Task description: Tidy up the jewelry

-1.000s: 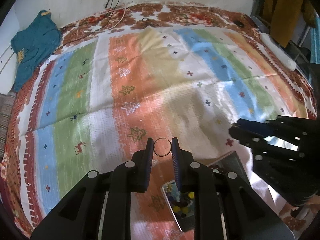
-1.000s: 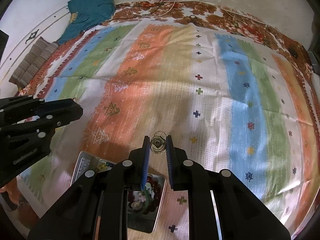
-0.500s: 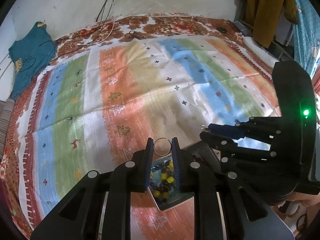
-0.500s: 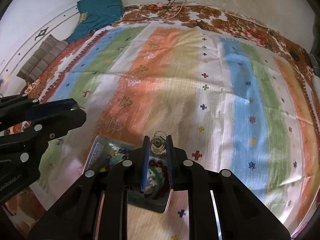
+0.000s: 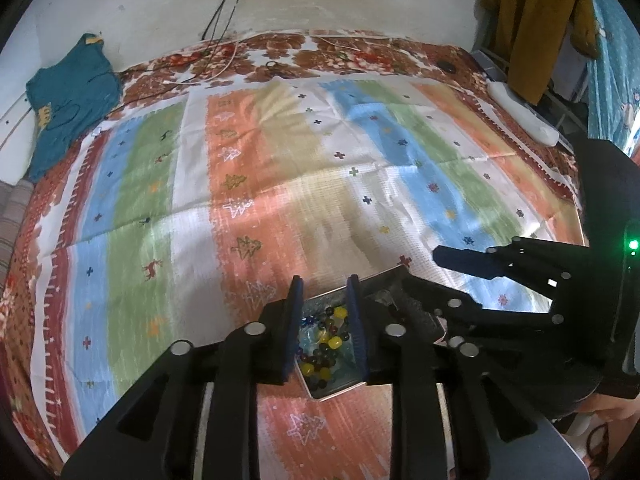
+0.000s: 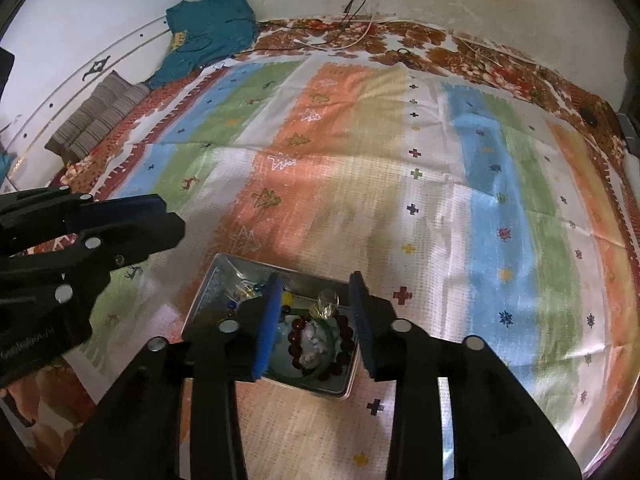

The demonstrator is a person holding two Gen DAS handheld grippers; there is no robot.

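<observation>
Tin (image 6: pixel 208 304): it is sitting just below both grippers, holding loose beads (image 5: pixel 324 344), a dark bead bracelet (image 6: pixel 340 344) and a gold ring (image 6: pixel 326 306).
Handling: you are dealing with small, light, slippery pieces; the bracelet looks floppy, so I judge pinching across its strand is safest.
Left gripper (image 5: pixel 324 292): you are holding its jaws apart, empty, over the bead side.
Right gripper (image 6: pixel 316 292): you are holding its jaws wide apart, nothing between them, over the bracelet side.
Views: the right camera is showing the bracelet and ring; the left camera is showing only beads, with the right gripper blocking the rest.
Bedspread (image 6: pixel 400 168): it is lying under the tin, beyond both grippers.
</observation>
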